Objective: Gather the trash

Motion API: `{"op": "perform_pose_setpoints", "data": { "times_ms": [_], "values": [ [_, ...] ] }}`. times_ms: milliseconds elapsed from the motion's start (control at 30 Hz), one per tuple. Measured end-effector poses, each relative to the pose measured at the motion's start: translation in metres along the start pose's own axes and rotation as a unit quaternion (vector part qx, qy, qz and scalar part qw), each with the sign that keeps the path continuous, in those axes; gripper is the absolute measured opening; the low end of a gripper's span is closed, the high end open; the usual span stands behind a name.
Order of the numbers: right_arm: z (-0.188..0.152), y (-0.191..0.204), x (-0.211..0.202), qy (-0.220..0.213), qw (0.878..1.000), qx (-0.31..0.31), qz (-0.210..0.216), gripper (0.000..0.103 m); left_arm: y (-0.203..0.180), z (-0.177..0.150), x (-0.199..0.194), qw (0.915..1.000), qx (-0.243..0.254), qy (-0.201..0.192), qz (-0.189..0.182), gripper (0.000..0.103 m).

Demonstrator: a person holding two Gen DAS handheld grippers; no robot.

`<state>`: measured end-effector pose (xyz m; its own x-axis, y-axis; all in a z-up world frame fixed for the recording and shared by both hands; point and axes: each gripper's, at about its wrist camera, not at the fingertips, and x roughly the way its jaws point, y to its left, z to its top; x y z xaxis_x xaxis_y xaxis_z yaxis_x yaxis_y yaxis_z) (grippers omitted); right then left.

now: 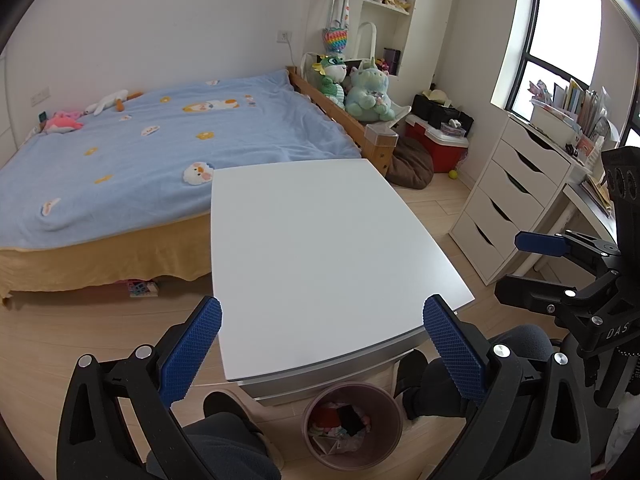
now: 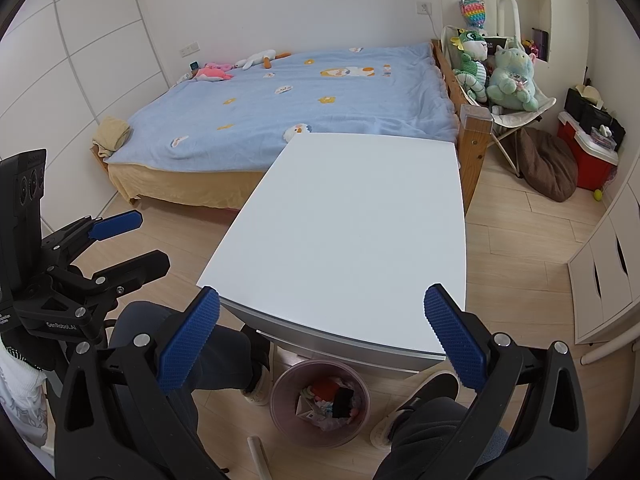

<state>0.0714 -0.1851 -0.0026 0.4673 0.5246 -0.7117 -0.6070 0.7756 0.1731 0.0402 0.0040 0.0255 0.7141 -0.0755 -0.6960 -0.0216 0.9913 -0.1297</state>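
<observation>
Now both tongs [image 1: 322, 344] [image 2: 322, 336] wide, empty; binned trash [image 2: 324, 400] looks light, crumply — I'd pinch paper edges.

Daylit bedroom — blue-blanketed bed [image 1: 160, 148], white table [image 1: 320, 248], wood floor [image 2: 520, 240].

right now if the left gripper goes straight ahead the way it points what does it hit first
Most likely the white table: the open left gripper aims over its near edge. Nothing lies between them, though its height above the tabletop is hard to judge.
</observation>
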Motion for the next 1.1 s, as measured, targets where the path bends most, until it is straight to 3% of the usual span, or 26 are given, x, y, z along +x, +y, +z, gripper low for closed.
{"op": "perform_pose_setpoints", "data": {
  "times_ms": [1100],
  "values": [
    [0.0017,0.0010,0.0000,0.001,1.000,0.001,0.000,0.100,-0.0070,-0.0007,0.0021,0.9999,-0.002,0.004,-0.009,0.097]
  ]
}}
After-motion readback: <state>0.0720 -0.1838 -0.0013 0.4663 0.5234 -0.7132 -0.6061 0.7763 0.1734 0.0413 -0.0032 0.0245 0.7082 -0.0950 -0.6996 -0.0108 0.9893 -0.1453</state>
